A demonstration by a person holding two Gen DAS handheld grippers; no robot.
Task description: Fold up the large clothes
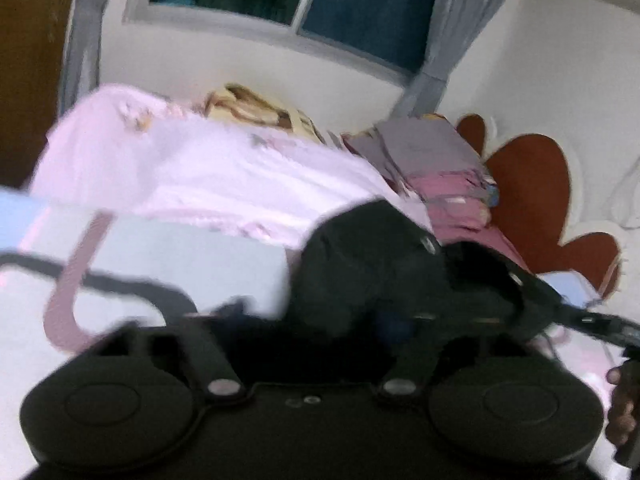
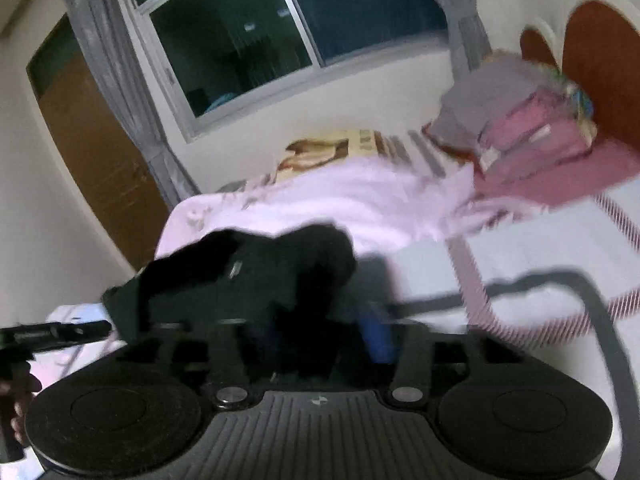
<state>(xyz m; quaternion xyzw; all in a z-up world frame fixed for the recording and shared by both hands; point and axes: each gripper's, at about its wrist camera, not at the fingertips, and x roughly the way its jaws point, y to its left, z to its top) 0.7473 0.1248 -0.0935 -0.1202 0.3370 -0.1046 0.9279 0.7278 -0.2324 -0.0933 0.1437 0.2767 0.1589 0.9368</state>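
Note:
A black garment (image 1: 372,272) is lifted above the bed, bunched between both grippers. My left gripper (image 1: 320,320) is shut on one end of it; the cloth covers the fingertips. My right gripper (image 2: 320,320) is shut on the other end of the black garment (image 2: 280,276), with a blue finger pad (image 2: 378,336) showing beside the cloth. The right gripper also shows at the right edge of the left wrist view (image 1: 600,322), and the left one at the left edge of the right wrist view (image 2: 52,334). Both views are motion-blurred.
A pale pink blanket (image 1: 208,176) lies crumpled on the bed behind. A stack of folded grey and pink clothes (image 2: 520,120) sits by the brown headboard (image 1: 532,192). The white bedsheet (image 2: 540,248) has pink and dark lines. A window and curtains stand behind.

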